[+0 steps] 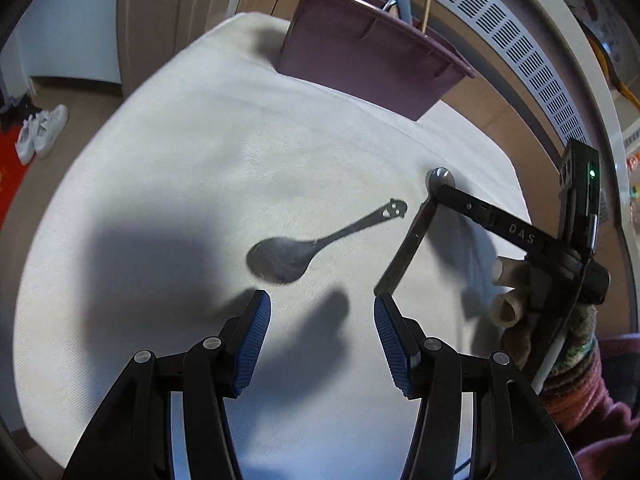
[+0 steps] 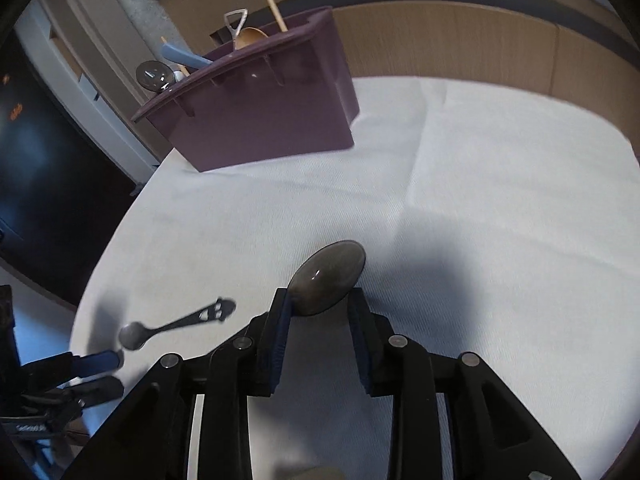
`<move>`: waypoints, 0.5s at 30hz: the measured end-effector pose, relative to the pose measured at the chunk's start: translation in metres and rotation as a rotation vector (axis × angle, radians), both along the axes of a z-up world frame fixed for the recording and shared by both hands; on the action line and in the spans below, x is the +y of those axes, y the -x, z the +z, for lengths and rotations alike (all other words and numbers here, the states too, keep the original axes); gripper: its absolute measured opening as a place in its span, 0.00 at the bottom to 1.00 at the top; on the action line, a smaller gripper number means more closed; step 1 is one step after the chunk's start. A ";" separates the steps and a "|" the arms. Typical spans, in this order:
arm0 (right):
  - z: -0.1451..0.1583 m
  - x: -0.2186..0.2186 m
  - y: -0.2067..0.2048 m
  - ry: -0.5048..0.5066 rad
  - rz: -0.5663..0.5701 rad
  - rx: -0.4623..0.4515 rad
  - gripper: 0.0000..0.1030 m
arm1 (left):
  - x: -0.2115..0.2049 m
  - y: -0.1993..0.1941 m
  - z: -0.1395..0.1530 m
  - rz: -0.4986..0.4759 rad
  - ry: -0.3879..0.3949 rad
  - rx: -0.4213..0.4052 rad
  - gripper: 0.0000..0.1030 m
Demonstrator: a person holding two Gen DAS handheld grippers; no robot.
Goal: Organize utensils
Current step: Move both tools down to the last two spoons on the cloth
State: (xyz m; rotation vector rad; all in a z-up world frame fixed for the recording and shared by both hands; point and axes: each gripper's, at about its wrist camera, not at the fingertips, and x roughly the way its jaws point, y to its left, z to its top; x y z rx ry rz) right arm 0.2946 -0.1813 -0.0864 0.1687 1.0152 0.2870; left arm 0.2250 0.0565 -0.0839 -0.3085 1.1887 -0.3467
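Two spoons lie on your white-clothed counter [image 1: 168,168]. From your left wrist, the left tongs [image 1: 322,308] stand spread above the skull-handled spoon [image 1: 316,244], nearer you than the purple bin [image 1: 360,60]. From your right wrist, the right tongs [image 2: 320,312] sit parted around a dark spoon [image 2: 330,276], below that bin [image 2: 260,120].

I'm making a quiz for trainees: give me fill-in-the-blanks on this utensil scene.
The bin holding utensils is ___ in colour. The spoon lying free on the cloth has a handle ending in a grinning ___ shape. The left gripper has its fingers ___, with nothing between them.
Missing words: purple; skull; open.
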 end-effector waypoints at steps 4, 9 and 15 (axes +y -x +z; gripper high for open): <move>-0.004 -0.005 -0.009 -0.019 0.083 0.020 0.27 | -0.007 -0.026 -0.003 0.025 0.025 0.017 0.53; -0.003 -0.018 0.000 -0.038 0.127 0.016 0.27 | -0.027 -0.076 -0.003 0.038 0.006 -0.003 0.53; -0.004 -0.028 -0.001 -0.116 0.057 0.027 0.27 | -0.046 -0.118 -0.004 0.032 -0.068 -0.092 0.53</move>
